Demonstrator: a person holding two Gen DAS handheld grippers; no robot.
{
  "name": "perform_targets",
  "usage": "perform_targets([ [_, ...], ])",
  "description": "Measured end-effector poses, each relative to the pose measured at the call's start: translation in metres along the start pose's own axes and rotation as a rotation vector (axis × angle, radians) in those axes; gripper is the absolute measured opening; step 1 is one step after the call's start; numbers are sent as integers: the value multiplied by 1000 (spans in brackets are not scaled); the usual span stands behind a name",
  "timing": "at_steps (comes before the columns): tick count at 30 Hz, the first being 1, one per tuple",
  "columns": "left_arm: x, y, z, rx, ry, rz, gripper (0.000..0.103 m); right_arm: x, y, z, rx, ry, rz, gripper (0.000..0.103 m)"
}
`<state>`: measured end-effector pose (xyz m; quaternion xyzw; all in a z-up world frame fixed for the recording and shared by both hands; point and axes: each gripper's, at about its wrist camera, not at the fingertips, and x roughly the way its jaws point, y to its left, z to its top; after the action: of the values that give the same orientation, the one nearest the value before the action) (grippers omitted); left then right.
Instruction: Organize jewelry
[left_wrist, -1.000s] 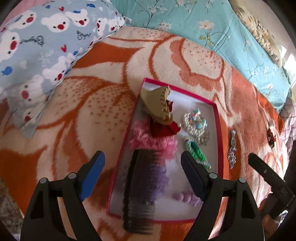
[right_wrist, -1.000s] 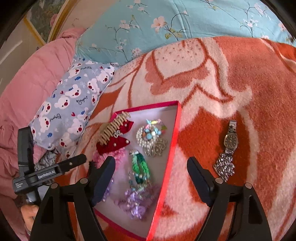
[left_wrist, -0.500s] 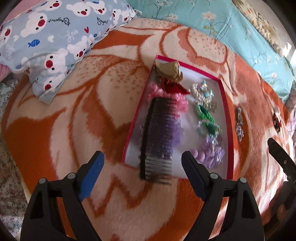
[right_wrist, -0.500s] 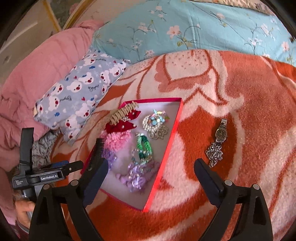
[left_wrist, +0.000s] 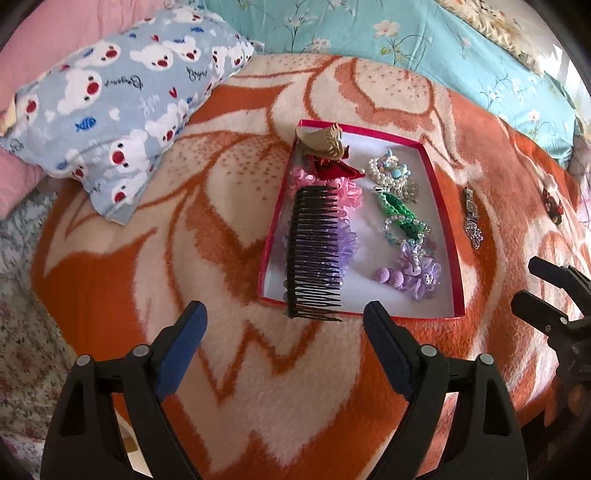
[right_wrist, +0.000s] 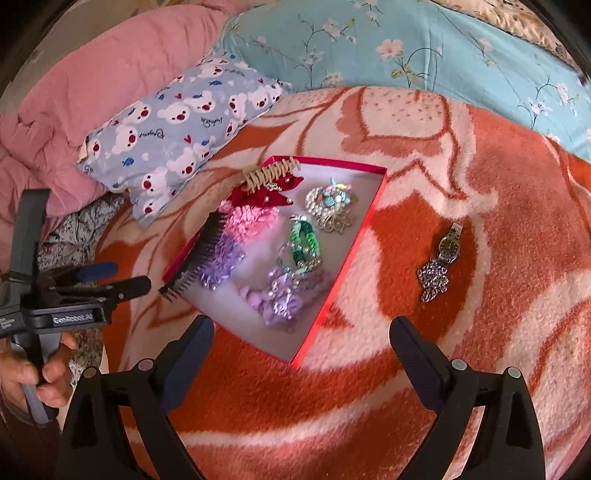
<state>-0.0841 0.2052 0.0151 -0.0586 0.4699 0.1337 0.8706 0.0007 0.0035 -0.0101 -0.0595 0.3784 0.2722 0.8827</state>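
Observation:
A red-rimmed box (left_wrist: 448, 236) (right_wrist: 354, 243) lies on the orange and cream blanket. It holds a black comb (left_wrist: 314, 254) (right_wrist: 195, 258) that leans over the near rim, a tan claw clip (left_wrist: 325, 142), a red bow (right_wrist: 262, 195), pink and purple scrunchies, a pearl brooch (right_wrist: 330, 208) and a green bracelet (left_wrist: 400, 208). A silver watch (left_wrist: 471, 218) (right_wrist: 441, 264) lies on the blanket right of the box. My left gripper (left_wrist: 284, 350) is open and empty, short of the box. My right gripper (right_wrist: 301, 350) is open and empty, near the box's corner.
A bear-print pillow (left_wrist: 110, 122) lies left of the box and a turquoise floral pillow (left_wrist: 424, 44) behind it. A pink quilt (right_wrist: 92, 81) is at the far left. A small red and dark ornament (left_wrist: 552, 206) lies on the blanket at the far right.
Both grippers have drawn back from the box, which now looks smaller and farther. The black comb now rests in the box, leaning over its near rim. Both stay open.

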Motion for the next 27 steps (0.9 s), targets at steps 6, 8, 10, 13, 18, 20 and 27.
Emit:
perform_targets([
  [6,-24,15,2,-54,-49,-41,90,-23,-2,1,37,-54,26,97],
  [8,-37,21,6,-66,-77,-73,90,-36,-4,3,67,-90,63,98],
  [10,-53,23,8,-49,-119,-73,91,-46,-4,5,77,-116,69,102],
  [13,-70,21,9,7,-171,-29,103,-54,1,6,50,-116,49,102],
  [18,-57,16,3,51,-167,33,103,-43,9,-1,8,-75,26,102],
  [20,-42,16,1,50,-126,37,103,-35,12,-4,-3,-52,9,102],
  [27,-4,9,-9,58,-40,55,103,-3,17,-8,-49,15,-11,102],
])
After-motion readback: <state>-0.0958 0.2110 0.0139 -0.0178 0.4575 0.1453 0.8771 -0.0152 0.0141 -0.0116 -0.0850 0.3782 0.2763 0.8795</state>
